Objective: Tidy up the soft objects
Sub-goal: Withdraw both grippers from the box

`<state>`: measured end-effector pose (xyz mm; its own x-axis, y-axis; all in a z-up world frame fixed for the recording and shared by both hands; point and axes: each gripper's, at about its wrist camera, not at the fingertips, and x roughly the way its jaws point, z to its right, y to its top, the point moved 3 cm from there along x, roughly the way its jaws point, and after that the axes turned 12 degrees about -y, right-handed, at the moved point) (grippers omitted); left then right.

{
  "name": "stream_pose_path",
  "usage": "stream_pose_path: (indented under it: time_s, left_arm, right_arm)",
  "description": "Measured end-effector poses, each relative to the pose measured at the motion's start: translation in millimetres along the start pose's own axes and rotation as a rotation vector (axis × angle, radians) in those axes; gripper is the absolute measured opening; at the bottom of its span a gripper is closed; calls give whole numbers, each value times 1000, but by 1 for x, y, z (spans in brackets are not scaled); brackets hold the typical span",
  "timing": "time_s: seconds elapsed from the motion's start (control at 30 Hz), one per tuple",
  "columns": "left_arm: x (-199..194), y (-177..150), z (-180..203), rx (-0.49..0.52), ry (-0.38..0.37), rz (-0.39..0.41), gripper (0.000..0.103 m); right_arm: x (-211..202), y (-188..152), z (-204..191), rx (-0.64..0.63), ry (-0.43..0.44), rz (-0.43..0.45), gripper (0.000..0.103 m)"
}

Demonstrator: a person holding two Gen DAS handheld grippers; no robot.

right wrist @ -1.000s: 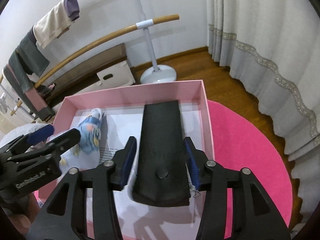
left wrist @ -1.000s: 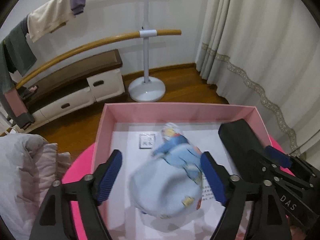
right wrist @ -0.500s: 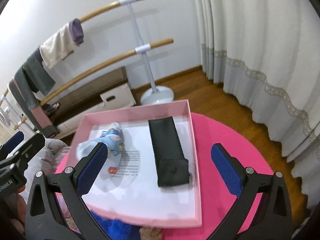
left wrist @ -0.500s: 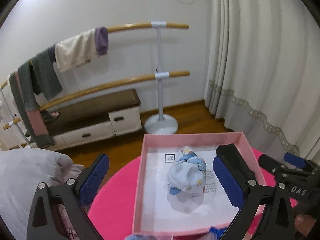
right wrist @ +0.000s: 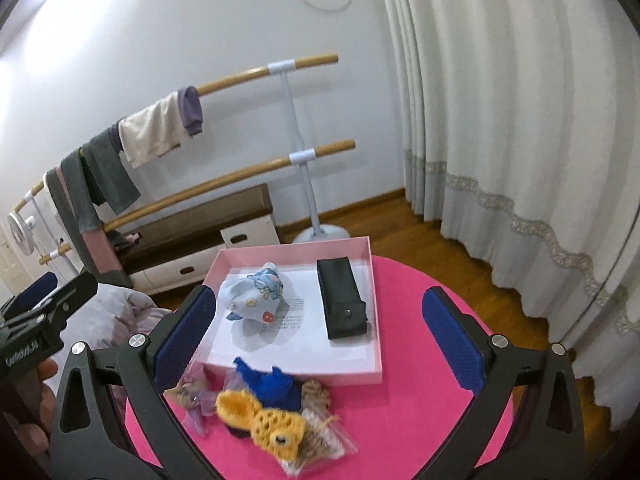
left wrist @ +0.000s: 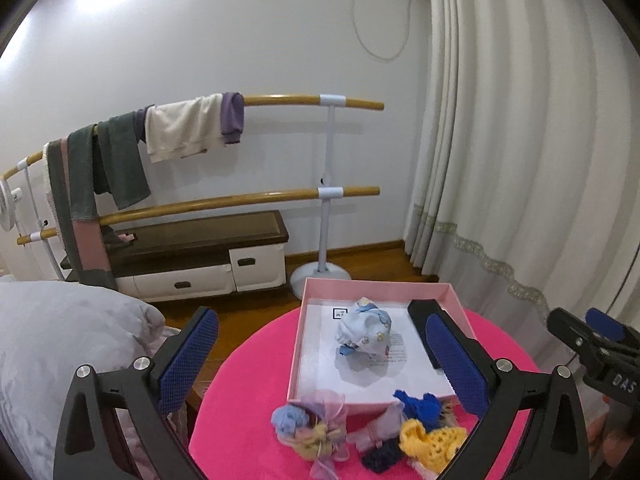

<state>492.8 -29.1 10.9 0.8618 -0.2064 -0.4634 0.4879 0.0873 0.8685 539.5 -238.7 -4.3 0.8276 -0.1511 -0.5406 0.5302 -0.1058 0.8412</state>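
Note:
A shallow pink box point(left wrist: 376, 285) point(right wrist: 376, 320) sits on the round pink table point(left wrist: 248, 420) point(right wrist: 416, 392). Inside it lie a light blue patterned cloth bundle point(left wrist: 364, 330) point(right wrist: 256, 294) and a black soft case point(right wrist: 342, 298) point(left wrist: 420, 312). In front of the box lies a heap of small soft items: a blue knit piece point(left wrist: 420, 404) point(right wrist: 268, 384), a yellow crochet piece point(left wrist: 428, 440) point(right wrist: 264, 420) and a bluish-lilac pouch point(left wrist: 308, 424). My left gripper point(left wrist: 324, 364) is open and empty, above and short of the heap. My right gripper point(right wrist: 320, 340) is likewise open and empty.
A grey pillow and bedding point(left wrist: 60, 344) lie left of the table. Behind stand a barre rack point(left wrist: 328, 184) hung with towels, a low bench with drawers point(left wrist: 192, 264), wood floor and long white curtains point(left wrist: 520, 160) on the right.
Both grippers let go of their items in the box, opened wide and pulled back and up. The cloth bundle and black case now lie in the box; the heap has come into view.

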Motion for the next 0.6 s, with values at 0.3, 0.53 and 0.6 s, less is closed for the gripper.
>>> stream_pose_path:
  time_s: [0.3, 0.53, 0.6]
  left_arm:
    - [-87, -36, 15, 4, 11, 58, 103]
    - [-134, -63, 23, 9, 17, 93, 103]
    - [-146, -73, 24, 9, 18, 97, 103]
  right_arm:
    - [-66, -26, 8, 14, -4, 68, 103]
    - [-102, -43, 7, -13, -10, 109, 103]
    - [-112, -47, 6, -19, -23, 128, 103]
